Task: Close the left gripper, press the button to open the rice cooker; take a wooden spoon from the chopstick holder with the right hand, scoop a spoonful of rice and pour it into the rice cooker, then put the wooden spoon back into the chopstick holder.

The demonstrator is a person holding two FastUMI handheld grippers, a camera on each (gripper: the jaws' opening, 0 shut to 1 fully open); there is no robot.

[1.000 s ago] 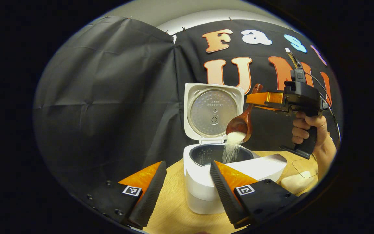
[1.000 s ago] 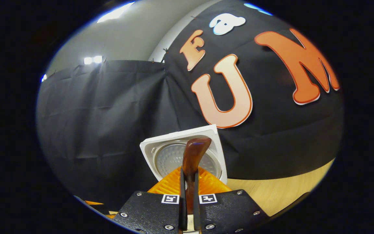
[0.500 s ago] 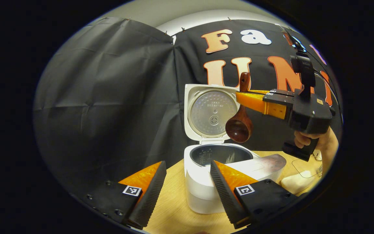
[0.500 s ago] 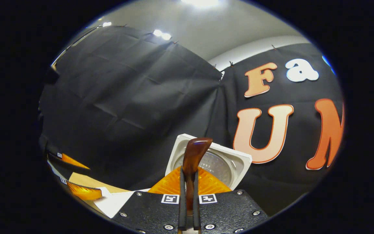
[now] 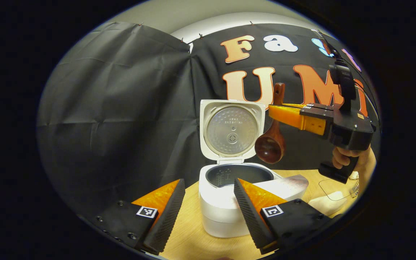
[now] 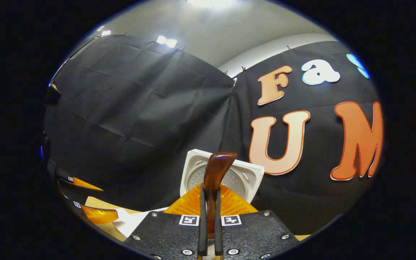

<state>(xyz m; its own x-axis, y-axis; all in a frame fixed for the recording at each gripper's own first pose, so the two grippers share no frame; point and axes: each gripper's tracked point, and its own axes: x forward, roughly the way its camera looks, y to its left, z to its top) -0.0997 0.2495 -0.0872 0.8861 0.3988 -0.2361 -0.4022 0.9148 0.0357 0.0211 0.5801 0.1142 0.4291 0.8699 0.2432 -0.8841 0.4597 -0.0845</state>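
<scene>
— What are the right gripper (image 6: 208, 231) fingers doing?

— They are pressing together on the handle of the wooden spoon (image 5: 270, 146), whose top is poking up between them. The spoon is hanging bowl-down, beside the raised lid of the rice cooker (image 5: 226, 202) and above its right side (the bowl is looking empty to me).

— And the left gripper (image 5: 208, 213)?

— Its fingers are standing wide apart, holding nothing, low over the table (image 5: 190, 238) just in front of the cooker.

— So what is worrying you?

— The chopstick holder is lying somewhere I cannot make out, so the carry back is starting blind. The spoon is dangling from a narrow grip near its top, so a quick swing could be twisting it between the fingers or knocking it against the lid. A tilted spoon might then be catching the holder's rim instead of dropping in.
</scene>
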